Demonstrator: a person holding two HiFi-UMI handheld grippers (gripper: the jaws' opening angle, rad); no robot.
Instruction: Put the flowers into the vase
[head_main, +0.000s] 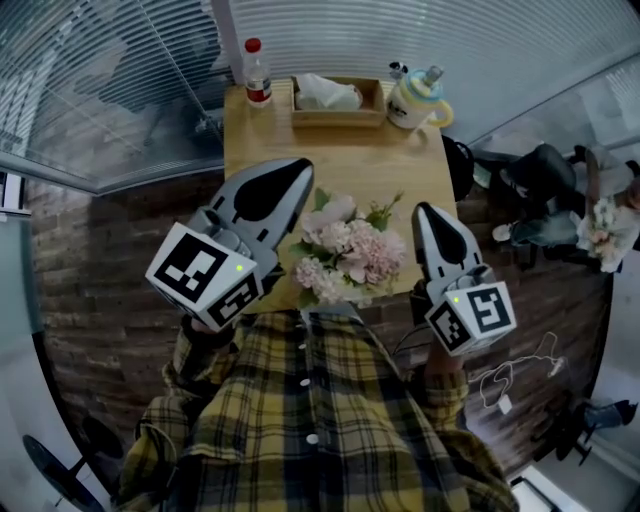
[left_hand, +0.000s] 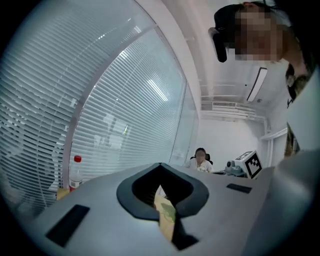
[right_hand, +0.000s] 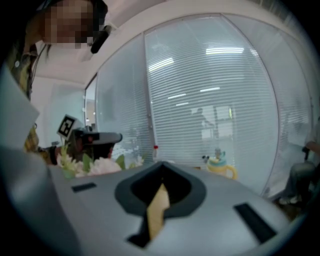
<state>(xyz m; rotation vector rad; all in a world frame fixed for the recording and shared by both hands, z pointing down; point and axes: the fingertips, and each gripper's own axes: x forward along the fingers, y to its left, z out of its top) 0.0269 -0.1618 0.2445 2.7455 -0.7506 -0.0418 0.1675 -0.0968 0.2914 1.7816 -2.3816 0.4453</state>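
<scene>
As things stand: both hands hang over the near end of the counter (head_main: 350, 160), with the flowers (head_main: 345, 255) between them.
Left gripper (head_main: 298, 172): jaws pressed together, nothing visibly held. Only a thin tan-green sliver shows at the seam in its own view, and I can't tell what it is.
Right gripper (head_main: 424, 212): jaws also pressed together and empty, with a tan sliver at the seam.
Flowers: pink-and-white bunch at the counter's near edge, seen from above. It shows blooms only; the stems are hidden underneath.
Vase: not visible in any view. It may sit under the blooms, but I can't confirm that.
Key relation: the bunch lies to the right of the left jaws and to the left of the right jaws. Its long axis looks roughly vertical, blooms up.
Nearer hand: the left gripper looks just beside the blooms in the head view, the right one slightly further off. Height difference is unreadable.
Pointing: both grippers aim at the far end of the counter, past the bunch rather than at it.
Judgement: likely placed already. If not, the jaws must spread and come in sideways, low on the stems.
</scene>
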